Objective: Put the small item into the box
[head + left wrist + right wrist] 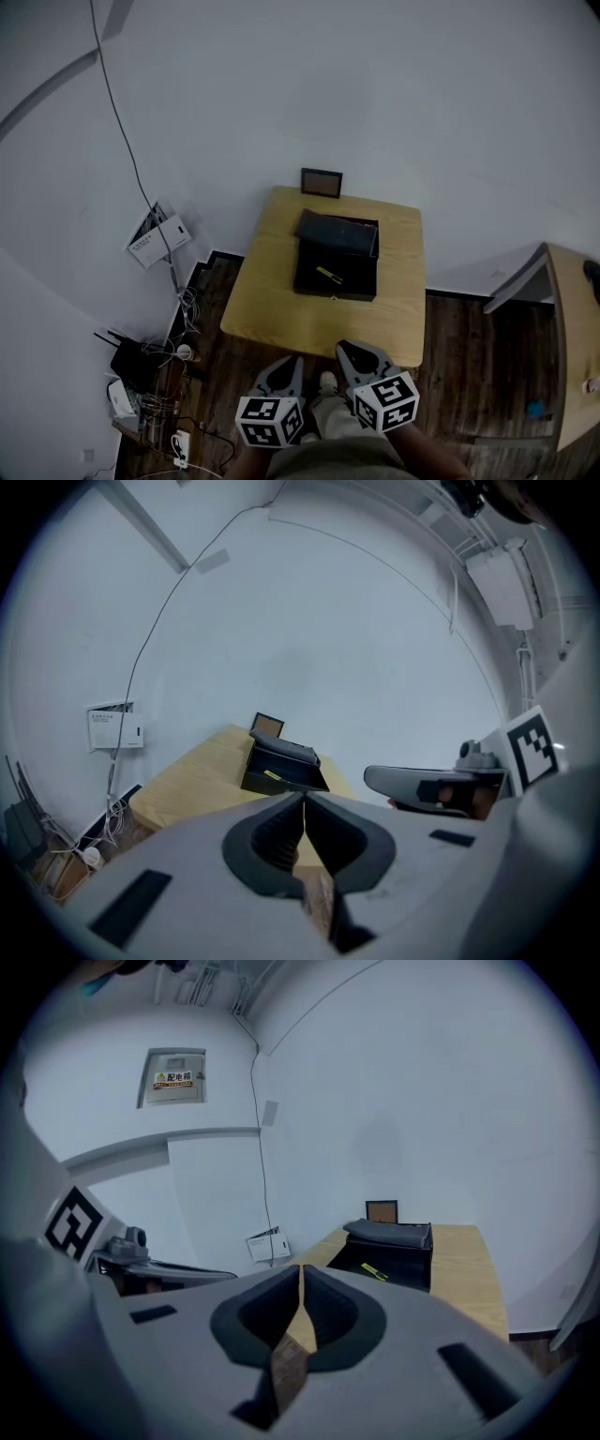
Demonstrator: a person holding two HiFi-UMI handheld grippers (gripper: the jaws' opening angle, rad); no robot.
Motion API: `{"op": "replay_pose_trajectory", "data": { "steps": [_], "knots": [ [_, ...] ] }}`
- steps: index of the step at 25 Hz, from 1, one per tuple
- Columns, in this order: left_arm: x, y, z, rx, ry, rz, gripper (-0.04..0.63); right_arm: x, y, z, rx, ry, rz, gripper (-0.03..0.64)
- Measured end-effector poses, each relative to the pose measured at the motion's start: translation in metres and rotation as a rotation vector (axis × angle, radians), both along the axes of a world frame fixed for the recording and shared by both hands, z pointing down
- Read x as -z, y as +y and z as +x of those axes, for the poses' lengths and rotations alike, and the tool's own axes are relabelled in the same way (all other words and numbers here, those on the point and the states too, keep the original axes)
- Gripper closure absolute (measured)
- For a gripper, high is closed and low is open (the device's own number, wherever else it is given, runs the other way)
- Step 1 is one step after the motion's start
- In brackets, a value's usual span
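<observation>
Two hand-held grippers hang low in front of the person, near the body and short of the near edge of a light wooden table (281, 309). The left gripper (289, 364) has its jaws pressed together with nothing between them, and the right gripper (349, 350) likewise has its jaws together and empty. Each carries a cube with black-and-white square markers. On the middle of the table stands an open black box (335, 292), well apart from both grippers. The small item (328, 275), a thin yellow piece, lies slantwise on the floor of the box. A dark lid (336, 232) rests tilted over the far part of the box. Behind it, at the far table edge, stands a small framed panel (322, 182).
</observation>
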State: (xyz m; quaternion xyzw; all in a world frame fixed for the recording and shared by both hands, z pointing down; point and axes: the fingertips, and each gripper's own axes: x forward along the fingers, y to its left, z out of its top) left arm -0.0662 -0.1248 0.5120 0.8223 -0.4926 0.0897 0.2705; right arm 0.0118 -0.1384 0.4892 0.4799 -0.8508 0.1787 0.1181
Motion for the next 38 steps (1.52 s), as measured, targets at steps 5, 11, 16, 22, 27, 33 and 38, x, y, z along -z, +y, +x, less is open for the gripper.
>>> {"op": "replay_pose_trajectory", "data": {
  "steps": [5,11,16,22,27,33,38],
  "knots": [
    [0.002,0.029,-0.002,-0.001,0.012,0.002,0.592,0.012,0.036,-0.005,0.017,-0.028,0.015,0.607],
    [0.0,0.054,-0.006,0.013,0.025,0.004,0.592,0.014,0.064,-0.009,0.03,-0.027,0.032,0.614],
    [-0.001,0.065,-0.009,0.025,0.018,0.008,0.592,0.012,0.077,-0.009,0.048,-0.009,0.04,0.615],
    [0.002,0.07,-0.013,0.042,0.019,0.018,0.592,0.01,0.082,-0.008,0.049,-0.002,0.043,0.617],
    [0.004,0.071,-0.011,0.045,0.024,0.022,0.592,0.014,0.084,-0.008,0.061,0.0,0.056,0.617],
    [0.007,0.071,-0.009,0.044,0.024,0.026,0.592,0.015,0.083,-0.007,0.065,0.007,0.063,0.617],
    [0.006,0.071,-0.008,0.042,0.019,0.025,0.592,0.015,0.082,-0.004,0.059,0.004,0.065,0.617]
  ]
}}
